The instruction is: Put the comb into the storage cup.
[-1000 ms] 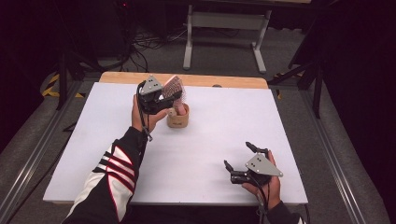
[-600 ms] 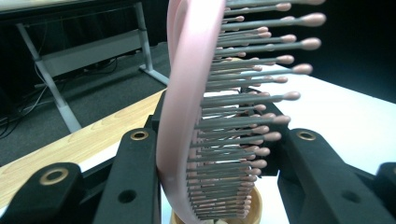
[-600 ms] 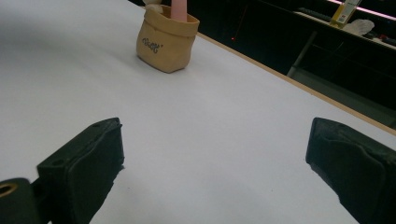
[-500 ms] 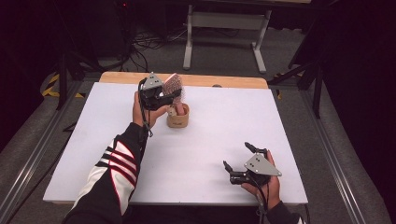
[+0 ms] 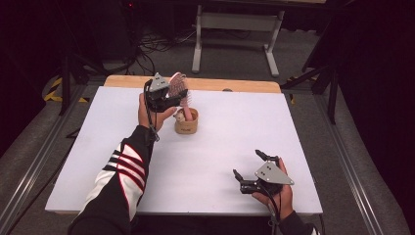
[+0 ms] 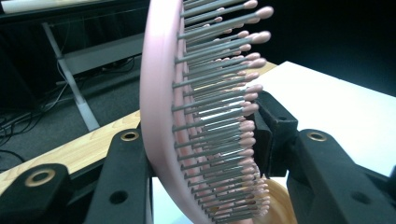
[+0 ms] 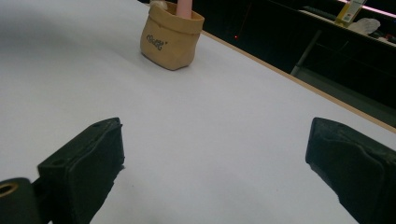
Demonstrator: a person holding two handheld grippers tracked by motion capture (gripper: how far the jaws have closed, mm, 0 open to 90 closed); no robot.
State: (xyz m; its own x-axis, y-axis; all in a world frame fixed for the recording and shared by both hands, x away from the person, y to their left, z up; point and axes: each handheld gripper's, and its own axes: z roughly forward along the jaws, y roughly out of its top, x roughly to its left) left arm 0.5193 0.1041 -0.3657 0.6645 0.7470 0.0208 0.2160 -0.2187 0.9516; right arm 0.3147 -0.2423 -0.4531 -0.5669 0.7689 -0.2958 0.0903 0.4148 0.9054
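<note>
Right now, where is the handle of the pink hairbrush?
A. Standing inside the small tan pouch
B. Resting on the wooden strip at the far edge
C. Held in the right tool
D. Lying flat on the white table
A: in the high view the hairbrush stands upright with its handle down in the tan pouch, and the right gripper view shows the pink handle rising out of that pouch.

You have bare table (image 5: 215, 161) all around; only the pouch (image 5: 186, 122), with the brush (image 5: 178, 88) standing in it, blocks the far-left part.
</note>
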